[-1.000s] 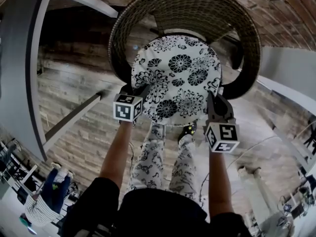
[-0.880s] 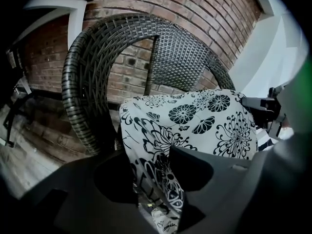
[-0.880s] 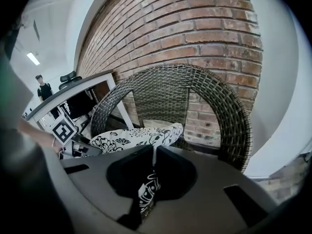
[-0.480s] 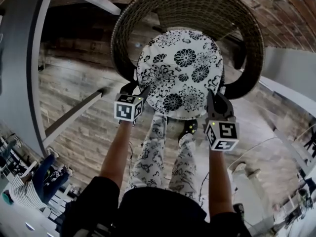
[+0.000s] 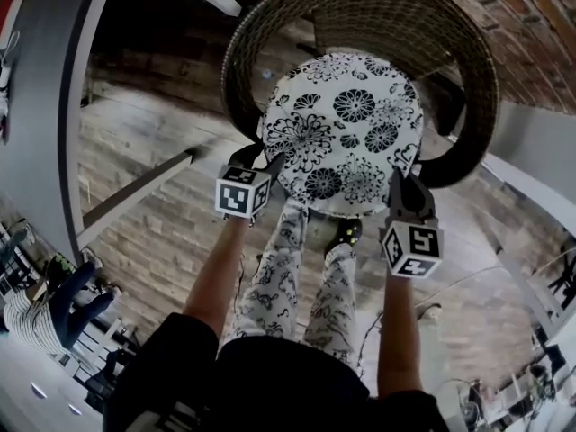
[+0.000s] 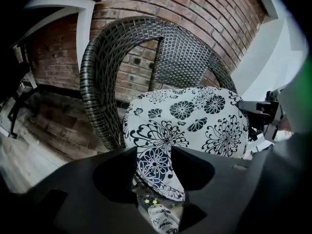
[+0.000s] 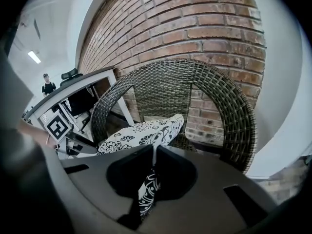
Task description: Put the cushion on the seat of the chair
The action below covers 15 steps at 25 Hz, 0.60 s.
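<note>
The round white cushion (image 5: 342,133) with black flowers lies tilted over the seat of the dark wicker chair (image 5: 360,12). My left gripper (image 5: 261,158) is at its near left edge. Seen from the left gripper view, the jaws of that gripper (image 6: 153,152) stand wide open, and the cushion's (image 6: 195,116) edge hangs loose between them. My right gripper (image 5: 400,180) is at the near right edge. The right gripper view shows this gripper (image 7: 154,150) shut on the thin rim of the cushion (image 7: 141,130). The seat under the cushion is hidden.
A brick wall (image 7: 204,23) stands close behind the chair (image 6: 97,82), and a white wall (image 6: 273,48) to its right. A grey table frame (image 5: 54,106) runs along the left over plank floor. My legs (image 5: 288,277) stand just before the chair. A person (image 5: 45,309) is at the lower left.
The cushion has settled slightly further over the seat, and both grippers went with it. The person at the lower left has shifted.
</note>
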Each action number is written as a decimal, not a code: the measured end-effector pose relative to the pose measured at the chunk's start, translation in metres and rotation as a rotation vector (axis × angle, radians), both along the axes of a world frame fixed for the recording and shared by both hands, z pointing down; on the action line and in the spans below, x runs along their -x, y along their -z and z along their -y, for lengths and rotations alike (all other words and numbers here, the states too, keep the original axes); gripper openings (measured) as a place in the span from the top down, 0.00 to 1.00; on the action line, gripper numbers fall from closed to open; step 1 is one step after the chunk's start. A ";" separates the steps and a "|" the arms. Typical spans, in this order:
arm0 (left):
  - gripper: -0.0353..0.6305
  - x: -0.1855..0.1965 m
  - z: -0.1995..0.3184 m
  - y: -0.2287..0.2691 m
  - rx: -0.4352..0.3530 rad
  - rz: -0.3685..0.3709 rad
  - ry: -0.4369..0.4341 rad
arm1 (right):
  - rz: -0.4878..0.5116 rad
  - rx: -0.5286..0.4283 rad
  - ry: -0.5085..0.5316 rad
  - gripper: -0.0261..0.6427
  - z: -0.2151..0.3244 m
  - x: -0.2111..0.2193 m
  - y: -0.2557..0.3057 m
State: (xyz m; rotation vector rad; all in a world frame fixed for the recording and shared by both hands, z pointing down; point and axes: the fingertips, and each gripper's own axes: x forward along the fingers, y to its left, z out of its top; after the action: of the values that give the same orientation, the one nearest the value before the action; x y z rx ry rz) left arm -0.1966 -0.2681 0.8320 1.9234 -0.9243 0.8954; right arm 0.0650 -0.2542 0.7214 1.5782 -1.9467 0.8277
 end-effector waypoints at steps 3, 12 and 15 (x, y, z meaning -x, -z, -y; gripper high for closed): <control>0.63 -0.004 -0.002 0.004 -0.005 -0.021 0.009 | -0.001 0.008 0.002 0.95 -0.001 -0.002 -0.002; 0.66 -0.027 0.008 0.018 -0.025 -0.094 0.007 | -0.024 0.049 -0.001 0.95 -0.004 -0.016 -0.017; 0.70 -0.035 0.010 0.022 -0.024 -0.125 -0.008 | -0.033 0.066 -0.007 0.95 -0.008 -0.020 -0.025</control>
State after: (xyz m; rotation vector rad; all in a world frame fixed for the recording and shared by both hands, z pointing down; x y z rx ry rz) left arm -0.1613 -0.2781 0.8102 1.9803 -0.8575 0.7622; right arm 0.0854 -0.2461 0.7463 1.5512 -1.8728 0.8542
